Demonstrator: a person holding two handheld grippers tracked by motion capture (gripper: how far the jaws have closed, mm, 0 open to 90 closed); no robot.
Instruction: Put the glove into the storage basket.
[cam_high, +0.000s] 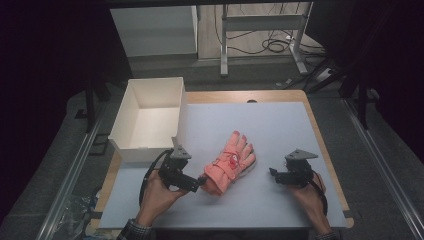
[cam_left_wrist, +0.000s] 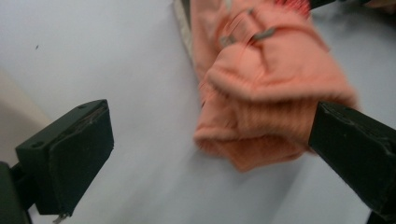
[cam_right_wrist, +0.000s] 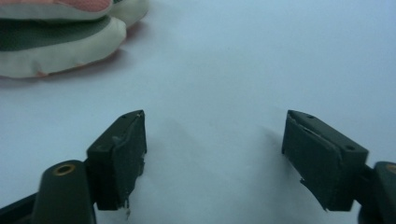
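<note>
Two grippers, both with jaws spread, nothing pinched. Left gripper (cam_high: 199, 183) sits nearest the person, jaws wide around the knit cuff of the pink glove (cam_high: 230, 161); in the left gripper view the cuff (cam_left_wrist: 261, 126) lies between the jaws, touching or just beside the right-hand one, well clear of the other. Risk: closing from here probably catches only the cuff edge, so the glove slides out or gets dragged across the grey mat (cam_high: 280, 130) instead of lifting. Cuff is soft and bunched, so it likely folds under the pad. Right gripper (cam_high: 274, 173) hovers over bare mat on the glove's other side, apart from it; the right gripper view shows the pale glove fingertips (cam_right_wrist: 60, 44) off to the upper left, not between its jaws, so a close here probably grabs nothing. There look to be two gloves stacked, pink on top of pale; a one-layer grab may split them. Farther back, the white box (cam_high: 150, 117) stands open at the mat's far left corner; a limp glove carried by the cuff could snag on its near wall.
</note>
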